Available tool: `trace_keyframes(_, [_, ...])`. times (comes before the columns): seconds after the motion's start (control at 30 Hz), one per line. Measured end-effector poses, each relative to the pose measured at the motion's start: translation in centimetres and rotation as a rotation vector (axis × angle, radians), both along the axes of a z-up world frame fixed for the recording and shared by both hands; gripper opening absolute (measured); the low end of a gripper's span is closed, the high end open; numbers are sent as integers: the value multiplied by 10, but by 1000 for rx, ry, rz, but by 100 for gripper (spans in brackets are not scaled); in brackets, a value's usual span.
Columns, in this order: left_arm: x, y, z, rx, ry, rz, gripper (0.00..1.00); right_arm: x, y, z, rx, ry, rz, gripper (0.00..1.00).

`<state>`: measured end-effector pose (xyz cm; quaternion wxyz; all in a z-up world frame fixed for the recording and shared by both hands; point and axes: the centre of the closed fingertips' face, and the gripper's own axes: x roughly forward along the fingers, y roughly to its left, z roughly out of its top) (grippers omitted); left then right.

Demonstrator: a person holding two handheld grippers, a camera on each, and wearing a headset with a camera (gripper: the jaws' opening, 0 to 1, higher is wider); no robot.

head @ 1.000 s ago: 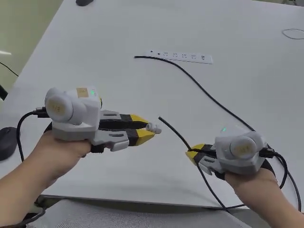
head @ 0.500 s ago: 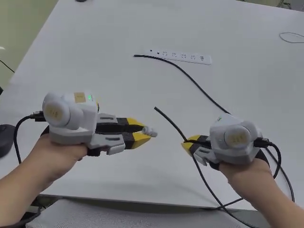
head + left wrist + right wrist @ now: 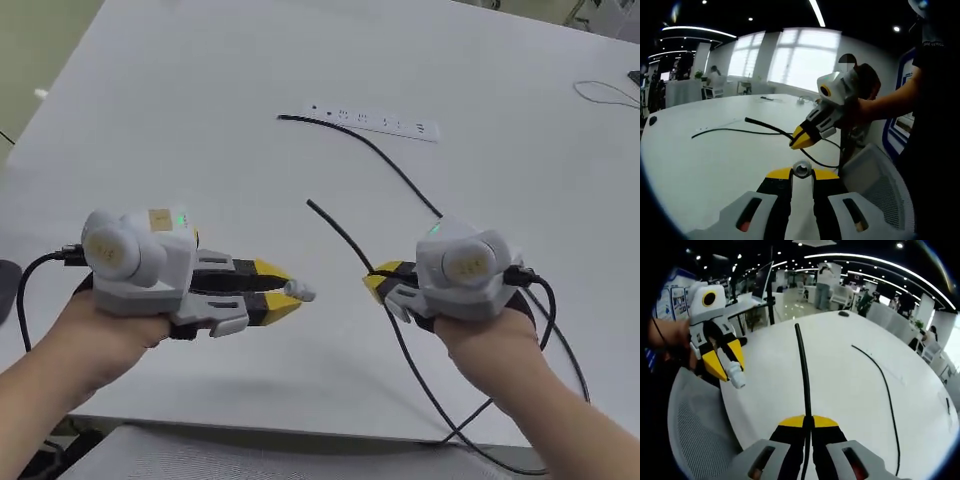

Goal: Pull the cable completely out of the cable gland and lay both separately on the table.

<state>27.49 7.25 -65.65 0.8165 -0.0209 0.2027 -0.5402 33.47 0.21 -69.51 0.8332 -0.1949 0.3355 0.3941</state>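
Left gripper [image 3: 278,294] jaws clamped on gland [image 3: 298,292]; gland pokes from tips, held above table [image 3: 200,120] near front edge. Right gripper [image 3: 376,284] jaws pinched on cable [image 3: 335,228]; free end sticks out past tips, apart from gland, rest trails down past table edge. Power strip [image 3: 370,121] farther back.

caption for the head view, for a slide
Left tool holds the cable gland; right tool grips the black cable, its end clear of the gland.
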Motion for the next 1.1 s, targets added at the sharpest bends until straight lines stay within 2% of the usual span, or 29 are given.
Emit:
trace_keyframes(0.17, [2,8,-6,-3,-8,8,15,12,14,-4,-2,2,10,0])
trace_keyframes(0.43, [6,19,-23,-4,9,24,15,19,37,-19,-33,20,71,0])
trace_keyframes(0.53, [6,22,-31,1,12,28,15,22,43,-29,-54,27,100,0])
trace_keyframes(0.73, [5,28,-53,13,45,30,15,25,56,-50,-94,45,154,0])
trace_keyframes(1.1, [8,32,-77,8,70,37,15,21,81,-81,-168,63,294,0])
